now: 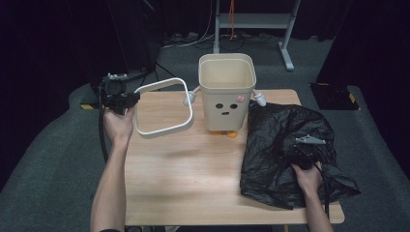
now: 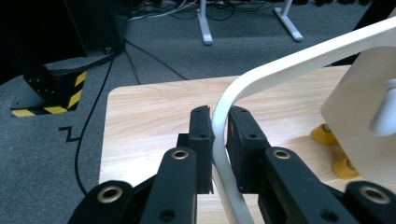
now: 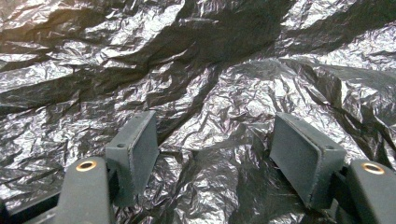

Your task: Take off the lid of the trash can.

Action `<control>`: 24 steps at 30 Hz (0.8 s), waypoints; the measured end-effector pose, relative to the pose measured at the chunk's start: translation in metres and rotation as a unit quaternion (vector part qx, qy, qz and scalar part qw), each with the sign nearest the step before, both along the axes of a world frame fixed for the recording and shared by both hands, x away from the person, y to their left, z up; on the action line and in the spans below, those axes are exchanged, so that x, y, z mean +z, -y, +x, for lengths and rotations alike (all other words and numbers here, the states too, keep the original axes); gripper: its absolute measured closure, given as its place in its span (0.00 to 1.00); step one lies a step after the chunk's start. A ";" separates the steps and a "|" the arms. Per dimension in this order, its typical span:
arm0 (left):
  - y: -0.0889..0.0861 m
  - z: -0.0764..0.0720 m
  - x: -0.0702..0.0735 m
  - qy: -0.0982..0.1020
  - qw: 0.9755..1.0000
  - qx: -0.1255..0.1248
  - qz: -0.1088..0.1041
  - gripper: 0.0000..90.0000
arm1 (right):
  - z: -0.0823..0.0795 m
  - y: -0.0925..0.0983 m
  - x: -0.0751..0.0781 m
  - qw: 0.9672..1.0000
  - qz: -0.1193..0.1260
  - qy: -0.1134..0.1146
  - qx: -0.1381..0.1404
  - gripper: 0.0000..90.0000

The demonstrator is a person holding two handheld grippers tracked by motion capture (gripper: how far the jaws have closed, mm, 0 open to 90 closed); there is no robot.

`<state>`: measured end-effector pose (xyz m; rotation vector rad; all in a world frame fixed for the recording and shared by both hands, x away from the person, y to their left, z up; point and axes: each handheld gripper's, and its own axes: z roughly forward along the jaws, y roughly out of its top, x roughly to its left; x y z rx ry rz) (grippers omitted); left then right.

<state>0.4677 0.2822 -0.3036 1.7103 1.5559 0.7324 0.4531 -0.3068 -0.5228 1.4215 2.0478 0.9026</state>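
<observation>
1. Nearest me, my right gripper (image 1: 305, 151) hovers wide open over the crumpled black bag (image 1: 280, 145) on the bench's (image 1: 193, 183) right side, gripping nothing.
2. Farther left, my left gripper (image 2: 219, 135) is clamped on the white square ring (image 1: 162, 107), holding it tilted above the bench.
3. Beyond stands the beige bin (image 1: 226, 92), just beside the ring.
</observation>
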 end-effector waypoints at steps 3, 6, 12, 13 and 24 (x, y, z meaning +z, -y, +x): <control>-0.002 -0.001 -0.003 -0.002 1.000 0.003 0.002 0.89 | 0.000 0.000 0.000 1.000 0.000 0.000 0.000 0.35; -0.003 -0.001 -0.007 -0.003 1.000 0.005 0.001 0.89 | 0.000 0.000 0.000 1.000 0.000 0.000 0.000 0.35; -0.007 -0.001 -0.016 -0.008 1.000 0.013 0.001 0.89 | 0.000 0.000 0.000 1.000 0.000 0.000 0.000 0.35; -0.008 -0.001 -0.017 -0.008 1.000 0.014 -0.001 0.89 | 0.000 0.000 0.000 1.000 0.000 0.000 0.000 0.35; -0.014 -0.004 -0.032 -0.013 1.000 0.024 -0.002 0.89 | 0.000 0.000 0.000 1.000 0.000 0.000 0.000 0.35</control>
